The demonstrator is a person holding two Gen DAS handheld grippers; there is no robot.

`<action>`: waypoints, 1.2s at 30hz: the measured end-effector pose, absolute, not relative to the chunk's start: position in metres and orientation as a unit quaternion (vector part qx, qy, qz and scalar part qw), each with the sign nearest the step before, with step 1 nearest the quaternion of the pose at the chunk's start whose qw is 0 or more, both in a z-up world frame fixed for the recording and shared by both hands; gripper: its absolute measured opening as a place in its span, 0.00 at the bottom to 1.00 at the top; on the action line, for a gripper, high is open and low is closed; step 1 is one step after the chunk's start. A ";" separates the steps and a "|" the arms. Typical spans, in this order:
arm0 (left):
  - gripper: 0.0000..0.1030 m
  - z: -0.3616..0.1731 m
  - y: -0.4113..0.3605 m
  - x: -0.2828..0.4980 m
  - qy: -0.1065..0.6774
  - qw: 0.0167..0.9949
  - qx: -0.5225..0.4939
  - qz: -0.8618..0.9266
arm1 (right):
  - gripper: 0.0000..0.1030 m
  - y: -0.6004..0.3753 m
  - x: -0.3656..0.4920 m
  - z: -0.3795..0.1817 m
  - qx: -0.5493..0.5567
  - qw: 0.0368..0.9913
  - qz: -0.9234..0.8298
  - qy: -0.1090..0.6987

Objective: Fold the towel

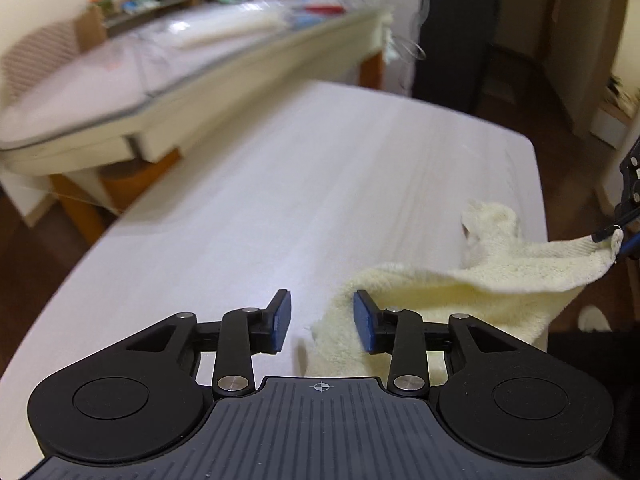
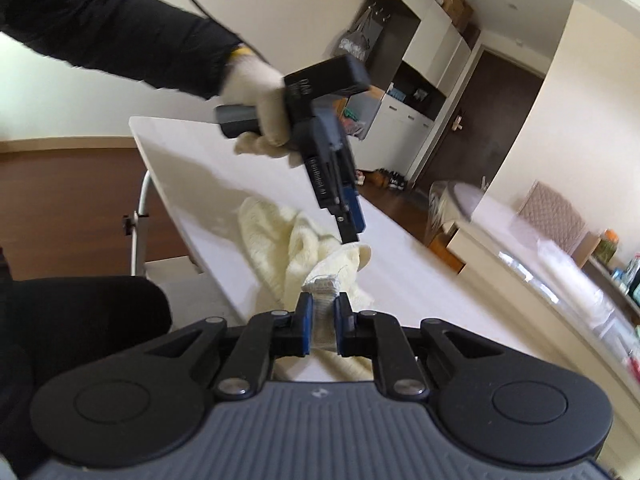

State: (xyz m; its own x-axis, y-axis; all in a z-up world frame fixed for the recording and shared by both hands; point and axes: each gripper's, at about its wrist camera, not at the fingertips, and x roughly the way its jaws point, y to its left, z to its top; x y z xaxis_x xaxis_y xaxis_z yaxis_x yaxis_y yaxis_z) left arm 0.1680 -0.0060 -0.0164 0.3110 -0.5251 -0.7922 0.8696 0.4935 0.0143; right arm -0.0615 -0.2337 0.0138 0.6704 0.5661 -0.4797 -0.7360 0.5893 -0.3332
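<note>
A pale yellow towel lies crumpled at the right edge of the white table. My left gripper is open just above the towel's near-left edge, with nothing between its blue pads. My right gripper is shut on a hemmed corner of the towel and lifts it off the table; it shows at the right edge of the left wrist view. In the right wrist view the left gripper points down at the bunched towel.
A second, long table with clutter stands beyond the white table on the left. A dark doorway and cabinets lie at the far end. A chair frame stands beside the table. The person's dark sleeve reaches over the table.
</note>
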 end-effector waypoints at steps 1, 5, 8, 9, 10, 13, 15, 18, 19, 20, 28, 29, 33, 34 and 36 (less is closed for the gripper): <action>0.37 -0.019 -0.010 0.167 0.384 0.766 0.240 -0.457 | 0.12 -0.233 -0.061 0.013 -0.257 0.877 0.369 0.167; 0.14 -0.026 -0.021 0.151 0.392 0.738 0.286 -0.468 | 0.12 -0.234 -0.062 0.009 -0.249 0.883 0.358 0.174; 0.05 -0.020 -0.015 0.133 0.375 0.759 0.288 -0.448 | 0.12 -0.242 -0.060 0.013 -0.236 0.895 0.339 0.167; 0.05 -0.016 -0.011 0.126 0.364 0.772 0.285 -0.436 | 0.12 -0.246 -0.057 0.015 -0.229 0.900 0.333 0.163; 0.05 -0.011 -0.006 0.120 0.356 0.786 0.277 -0.424 | 0.12 -0.250 -0.054 0.017 -0.221 0.905 0.327 0.157; 0.05 0.009 0.010 0.098 0.313 0.841 0.252 -0.363 | 0.12 -0.255 -0.042 0.026 -0.205 0.919 0.308 0.137; 0.05 0.026 0.017 0.084 0.281 0.872 0.244 -0.319 | 0.12 -0.255 -0.034 0.034 -0.201 0.927 0.296 0.116; 0.05 0.045 0.018 0.076 0.256 0.903 0.238 -0.251 | 0.12 -0.249 -0.014 0.045 -0.199 0.935 0.276 0.094; 0.05 0.049 0.016 0.077 0.253 0.910 0.237 -0.227 | 0.12 -0.247 -0.008 0.047 -0.200 0.937 0.271 0.090; 0.05 0.048 0.014 0.082 0.254 0.913 0.237 -0.212 | 0.12 -0.243 0.005 0.046 -0.200 0.939 0.266 0.091; 0.05 0.007 0.005 0.160 0.299 0.928 0.178 -0.133 | 0.12 -0.223 0.098 0.018 -0.227 0.942 0.215 0.124; 0.05 0.003 0.004 0.166 0.302 0.928 0.174 -0.129 | 0.12 -0.221 0.111 0.014 -0.231 0.941 0.208 0.134; 0.05 -0.015 0.002 0.190 0.313 0.929 0.168 -0.104 | 0.12 -0.211 0.150 -0.004 -0.239 0.938 0.194 0.161; 0.05 -0.018 0.003 0.195 0.316 0.929 0.166 -0.096 | 0.12 -0.210 0.158 -0.006 -0.236 0.937 0.198 0.166; 0.06 -0.027 0.005 0.206 0.326 0.928 0.163 -0.083 | 0.16 -0.207 0.171 -0.011 -0.235 0.933 0.205 0.178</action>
